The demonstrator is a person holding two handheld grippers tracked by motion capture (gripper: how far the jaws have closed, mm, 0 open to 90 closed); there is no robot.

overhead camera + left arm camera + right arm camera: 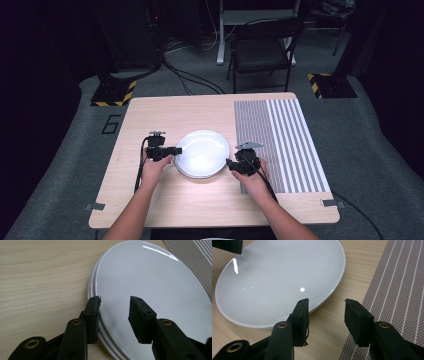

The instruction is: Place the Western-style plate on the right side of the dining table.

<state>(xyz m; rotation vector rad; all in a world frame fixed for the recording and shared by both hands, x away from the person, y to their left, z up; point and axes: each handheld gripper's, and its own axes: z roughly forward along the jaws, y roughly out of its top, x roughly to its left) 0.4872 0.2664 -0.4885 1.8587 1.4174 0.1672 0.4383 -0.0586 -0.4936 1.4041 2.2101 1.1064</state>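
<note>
A stack of white plates (202, 152) lies in the middle of the wooden table (165, 110). My left gripper (176, 150) is at the stack's left rim. In the left gripper view its jaws (115, 306) stand apart astride that rim: one jaw is outside the plates (150, 277) and one is over the top plate, with neither pad pressing. My right gripper (230, 163) is at the right rim. In the right gripper view it is open (327, 307), with one jaw at the plate's (279, 277) edge and the other over bare wood. The left gripper's jaw (227, 245) shows at the far rim.
A grey striped placemat (285, 140) covers the table's right part, right next to my right gripper (399, 290). Beyond the table stand a dark folding chair (262, 47) and two stand bases with yellow-black tape (114, 94).
</note>
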